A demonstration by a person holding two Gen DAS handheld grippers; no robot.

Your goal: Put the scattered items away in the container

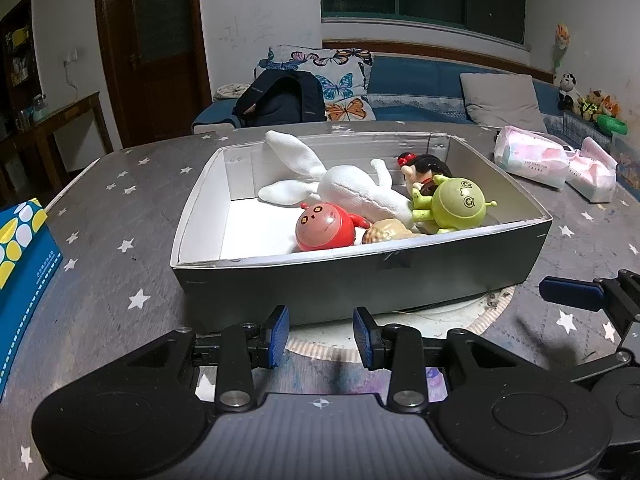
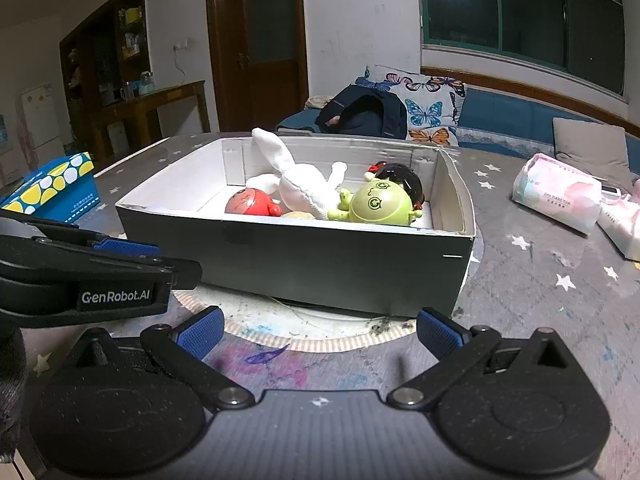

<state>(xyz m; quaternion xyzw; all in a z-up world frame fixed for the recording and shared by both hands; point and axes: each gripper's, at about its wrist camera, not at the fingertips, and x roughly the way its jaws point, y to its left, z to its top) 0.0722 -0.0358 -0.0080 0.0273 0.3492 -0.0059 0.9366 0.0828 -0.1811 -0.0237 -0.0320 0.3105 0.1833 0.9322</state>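
Left wrist view: the left gripper (image 1: 321, 332) hovers near the grey cardboard box (image 1: 360, 280) on the star-patterned table (image 1: 100, 280), its jaws slightly apart, holding nothing. Inside lie a white plush rabbit (image 1: 352, 192), red round toy (image 1: 324, 226) and green round toy (image 1: 456, 204). On the right, the right gripper (image 2: 320, 332) is spread wide, empty.

left gripper (image 1: 321, 334): matte black body showing two round discs at the corners, black linkage arms pinned with silver screws, blue ribbed pads (image 1: 279, 325) lining both fingers, a small white crosshair mark sitting on the grey centre plate. right gripper (image 2: 320, 330): wearing the same black speckled shell, the same silver pivots, blue textured pads (image 2: 438, 334). in the right wrist view the left unit's side is carrying white "genrobot.ai" lettering.
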